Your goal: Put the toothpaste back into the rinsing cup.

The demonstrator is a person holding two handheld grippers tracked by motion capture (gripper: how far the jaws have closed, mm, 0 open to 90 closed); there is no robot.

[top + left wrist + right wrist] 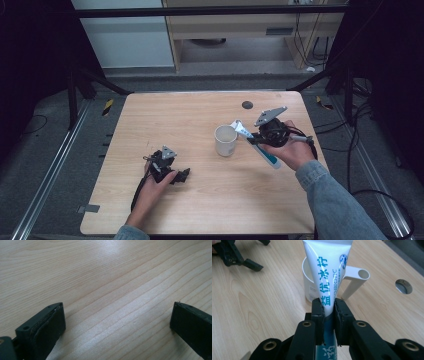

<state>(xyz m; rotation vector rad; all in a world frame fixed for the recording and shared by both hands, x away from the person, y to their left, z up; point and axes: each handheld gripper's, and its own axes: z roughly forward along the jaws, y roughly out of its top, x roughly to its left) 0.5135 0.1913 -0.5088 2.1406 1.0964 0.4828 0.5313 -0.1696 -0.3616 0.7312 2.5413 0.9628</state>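
Right tool (328, 310) grips toothpaste tube (329, 270) beside white mug (225, 140).

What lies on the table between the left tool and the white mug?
Nothing: in the high view, bare wood of the table separates the left tool from the white mug.

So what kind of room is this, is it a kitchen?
Probably not a kitchen; it looks more like a lab or workshop set up for recording. A bare wooden table stands inside a dark metal frame, loose cables trail over the grey floor, and a person's hands hold black grippers, the right gripper clamping a tube.
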